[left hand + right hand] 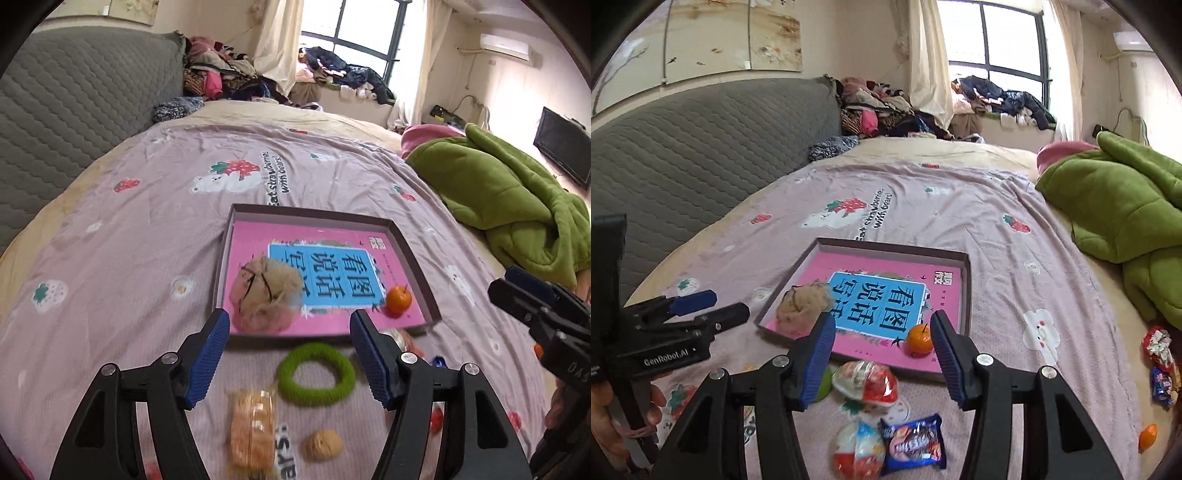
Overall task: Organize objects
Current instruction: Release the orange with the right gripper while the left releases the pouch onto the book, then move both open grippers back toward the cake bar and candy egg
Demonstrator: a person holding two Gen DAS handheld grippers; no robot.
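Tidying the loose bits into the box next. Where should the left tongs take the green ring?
Take the green ring across its band, one finger in the hole and one outside, coming from above. It lies flat on the bedsheet with its hole facing up, and the left tongs hang open above it.

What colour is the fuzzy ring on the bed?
The fuzzy ring is bright green, seen best in the left wrist view, lying just in front of the tray.
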